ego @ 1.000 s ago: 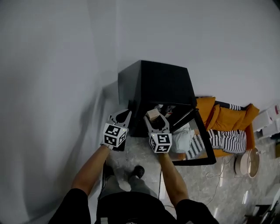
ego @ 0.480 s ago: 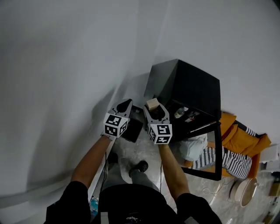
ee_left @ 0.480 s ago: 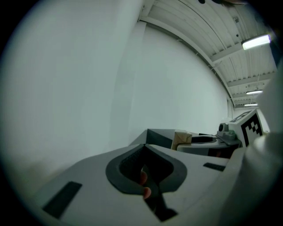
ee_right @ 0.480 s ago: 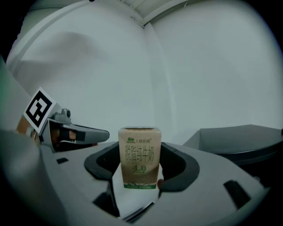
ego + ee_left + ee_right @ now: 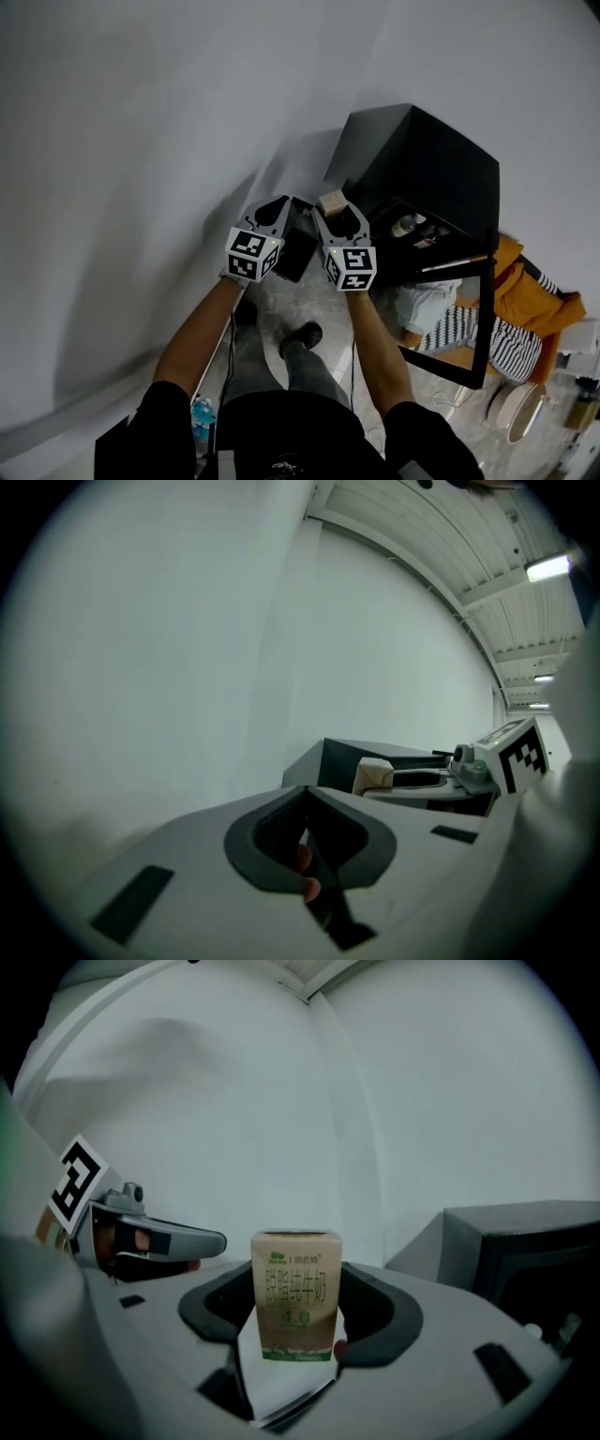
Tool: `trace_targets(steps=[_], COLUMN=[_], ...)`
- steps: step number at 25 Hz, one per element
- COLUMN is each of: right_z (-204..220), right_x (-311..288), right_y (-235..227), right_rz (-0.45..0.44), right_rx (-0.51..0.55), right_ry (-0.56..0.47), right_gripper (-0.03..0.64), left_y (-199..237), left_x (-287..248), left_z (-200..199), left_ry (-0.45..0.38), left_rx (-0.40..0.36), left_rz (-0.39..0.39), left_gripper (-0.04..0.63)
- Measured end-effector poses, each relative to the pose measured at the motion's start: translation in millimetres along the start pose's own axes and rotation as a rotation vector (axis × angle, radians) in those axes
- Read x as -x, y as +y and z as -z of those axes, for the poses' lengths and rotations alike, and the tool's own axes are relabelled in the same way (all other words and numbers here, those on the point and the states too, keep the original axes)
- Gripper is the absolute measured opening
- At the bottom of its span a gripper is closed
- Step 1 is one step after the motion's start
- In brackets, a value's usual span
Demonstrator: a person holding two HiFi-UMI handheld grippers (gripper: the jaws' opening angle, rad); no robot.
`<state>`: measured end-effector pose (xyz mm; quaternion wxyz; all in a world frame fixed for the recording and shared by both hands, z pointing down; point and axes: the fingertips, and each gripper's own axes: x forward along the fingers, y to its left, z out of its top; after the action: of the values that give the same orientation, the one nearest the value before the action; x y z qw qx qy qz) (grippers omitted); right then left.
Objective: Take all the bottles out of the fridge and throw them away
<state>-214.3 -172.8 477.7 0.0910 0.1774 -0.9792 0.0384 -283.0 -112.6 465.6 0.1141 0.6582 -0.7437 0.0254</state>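
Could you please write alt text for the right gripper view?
A small tan paper carton with green print stands upright, clamped between the right gripper's dark fingers. The left gripper is at left, a black fridge at right, white wall behind.

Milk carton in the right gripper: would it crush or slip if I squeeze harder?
The milk carton looks like thin paperboard, so it probably dents easily. Its flat sides sit in the right gripper, so slipping seems unlikely. It is small, so likely light.

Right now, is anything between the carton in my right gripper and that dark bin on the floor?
Nothing visible does. The carton, held in the right gripper, hangs near the dark bin; the left gripper, shut and empty, is beside it, not across.
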Motion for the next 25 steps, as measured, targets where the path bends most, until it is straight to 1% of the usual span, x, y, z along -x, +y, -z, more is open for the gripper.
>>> trace_targets(steps=[3,7,14,17,19,22,25], right_z=[30,82,199,250,278,306,328], right_x=[-11,-24,-36,-34,-33,-33,-36], right_y=[1,2,-2,-3,-1,5,12], right_rz=[-0.007,-0.014,-0.011,0.001,0.006,0.007,-0.002], right_rx=[-0.019,-0.05,-0.079,-0.102,-0.113,-0.118,-0.113], right_ry=[0.014,0.054,0.127,0.164,0.187,0.211,0.225], right_gripper=[0.27,0.27,0.27,0.27,0.27,0.27,0.27], left_y=[3,6,8,6,7,10,16], left_x=[-9,-21,-43,-45,-43,-40,-40], left_z=[29,79,196,249,278,306,325], left_ry=[0.023,0.069,0.144,0.191,0.217,0.236,0.231], left_rx=[0.016,0.044,0.097,0.115,0.132,0.149,0.167], left_rz=[0.004,0.012,0.031,0.037,0.036,0.034,0.027], left_gripper=[0.002,0.002,0.002,0.002,0.002,0.002,0.002])
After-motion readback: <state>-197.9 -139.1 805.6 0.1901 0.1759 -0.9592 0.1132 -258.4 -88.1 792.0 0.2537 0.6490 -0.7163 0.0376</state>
